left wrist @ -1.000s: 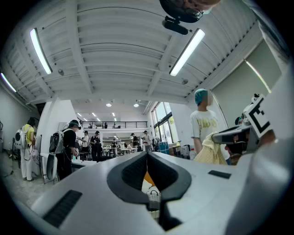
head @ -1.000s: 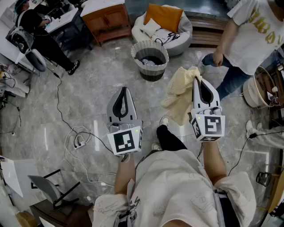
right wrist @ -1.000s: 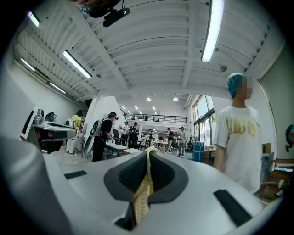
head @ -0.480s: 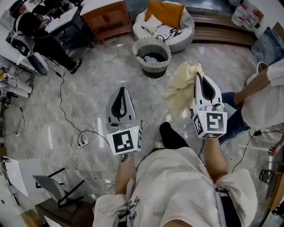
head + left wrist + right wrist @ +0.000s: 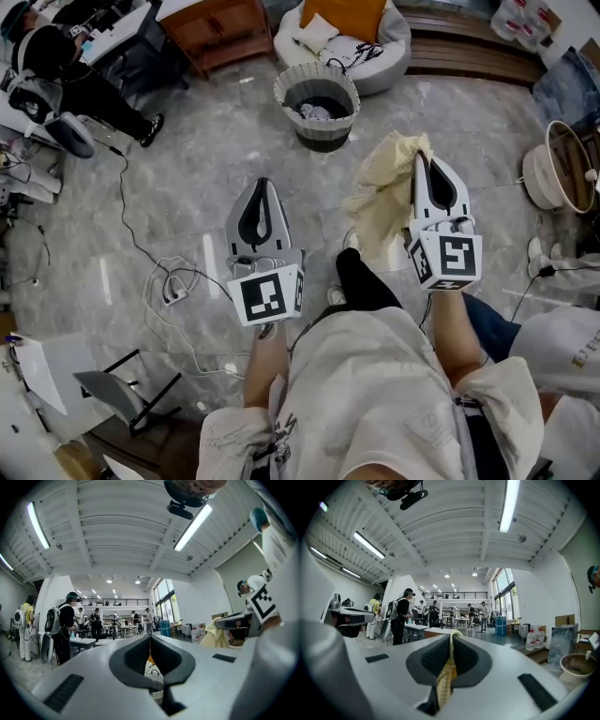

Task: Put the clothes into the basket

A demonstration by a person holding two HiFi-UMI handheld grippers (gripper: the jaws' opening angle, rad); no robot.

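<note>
Down in the basket (image 5: 316,105) the clothes (image 5: 314,112) are too dim to tell apart. Far right of the basket a round tub (image 5: 561,173) runs off the edge; far left, a seated person (image 5: 66,56) does too.

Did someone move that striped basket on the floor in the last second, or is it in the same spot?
No. The basket still sits just in front of the white beanbag seat, beside the wooden cabinet. Only the camera shifted.

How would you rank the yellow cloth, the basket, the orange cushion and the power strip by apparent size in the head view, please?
1. yellow cloth and basket: about alike, and the cloth is nearer the camera, so unranked.
2. orange cushion (partly cropped).
3. power strip.
</note>
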